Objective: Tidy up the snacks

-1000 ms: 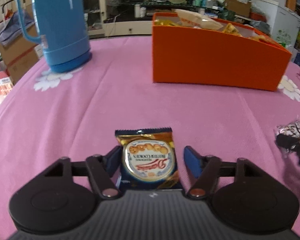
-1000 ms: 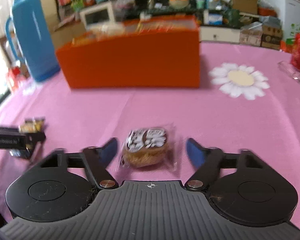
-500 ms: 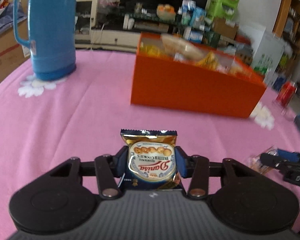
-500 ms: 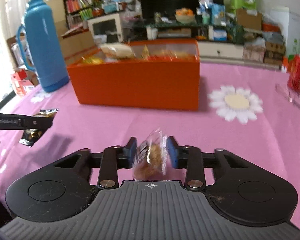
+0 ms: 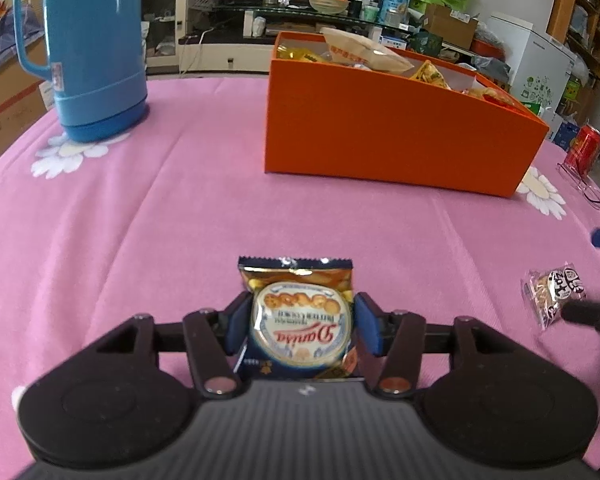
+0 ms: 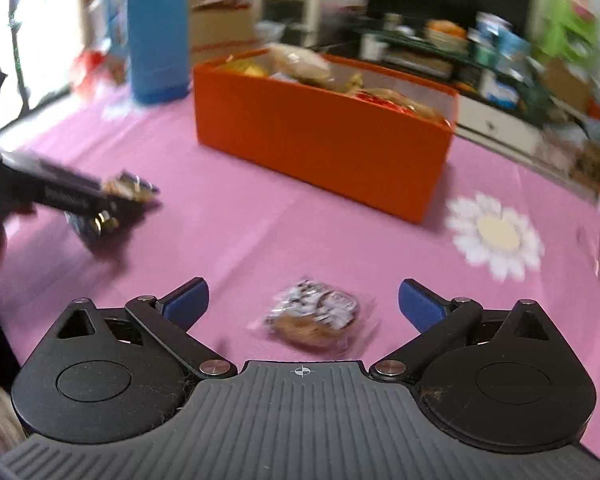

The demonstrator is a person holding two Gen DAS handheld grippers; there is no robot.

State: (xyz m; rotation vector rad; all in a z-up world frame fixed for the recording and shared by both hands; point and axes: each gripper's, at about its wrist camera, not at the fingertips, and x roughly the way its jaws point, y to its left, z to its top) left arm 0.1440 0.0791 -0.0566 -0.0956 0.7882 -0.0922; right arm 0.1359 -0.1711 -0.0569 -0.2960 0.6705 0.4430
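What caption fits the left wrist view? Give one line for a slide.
Left gripper shut on butter cookie packet above pink tablecloth, facing orange snack box.

Light: bright, even daylight in both views.
Source: blown-out window glare at 10 o'clock in the right wrist view.
Shadows: soft, under the box (image 5: 400, 136) and flask (image 5: 88, 44).
Blur: left view sharp; right view smeared, worst at 3 o'clock.
Distortion: fisheye bends the table (image 5: 180, 216) edge at 9 o'clock.
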